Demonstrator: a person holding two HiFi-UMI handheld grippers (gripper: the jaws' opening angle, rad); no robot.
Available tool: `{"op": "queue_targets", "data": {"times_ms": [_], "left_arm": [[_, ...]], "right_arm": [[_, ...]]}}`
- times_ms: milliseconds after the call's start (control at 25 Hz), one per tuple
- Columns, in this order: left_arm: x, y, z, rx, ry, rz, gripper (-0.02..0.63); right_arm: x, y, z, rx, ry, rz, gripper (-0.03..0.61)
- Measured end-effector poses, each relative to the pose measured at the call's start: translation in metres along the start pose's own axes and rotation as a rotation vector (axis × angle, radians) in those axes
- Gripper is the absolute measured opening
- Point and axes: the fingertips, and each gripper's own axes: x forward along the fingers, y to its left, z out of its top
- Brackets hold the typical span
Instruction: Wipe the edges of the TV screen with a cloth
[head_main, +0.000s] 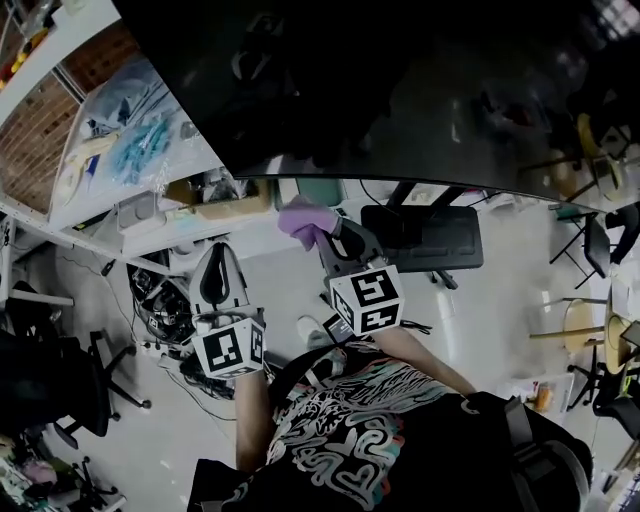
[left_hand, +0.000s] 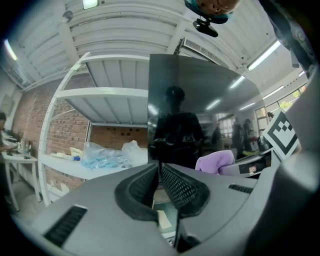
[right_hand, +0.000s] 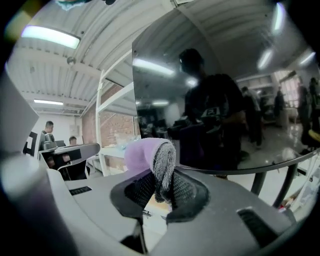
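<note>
Right gripper view: the right tongs (right_hand: 160, 186) pinch a purple cloth (right_hand: 142, 154), seemingly soft and light, by its fold near the TV screen (right_hand: 220, 90). Empty, the left tongs (left_hand: 159, 184) sit pressed together.

No readable text is showing anywhere; the shirt (head_main: 360, 425) print is possibly forming letters, too blurred to read.

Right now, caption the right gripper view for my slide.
Right gripper shut on a purple cloth, close to the lower edge of the dark TV screen.
</note>
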Motion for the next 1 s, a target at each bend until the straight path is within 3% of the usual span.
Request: {"op": "queue_targets", "data": {"times_ms": [400, 680, 1000], "left_arm": [[-0.085, -0.113, 0.009, 0.027, 0.031, -0.043, 0.034], [-0.122, -0.138, 0.005, 0.026, 0.052, -0.019, 0.034], [-0.121, -0.142, 0.014, 0.044, 0.039, -0.067, 0.034]], "right_arm": [[-0.14, -0.031, 0.006, -0.072, -0.065, -0.024, 0.08], [-0.186, -0.047, -0.003, -0.089, -0.063, -0.048, 0.08], [-0.196, -0.035, 0.0, -0.116, -0.058, -0.077, 0.08]]}}
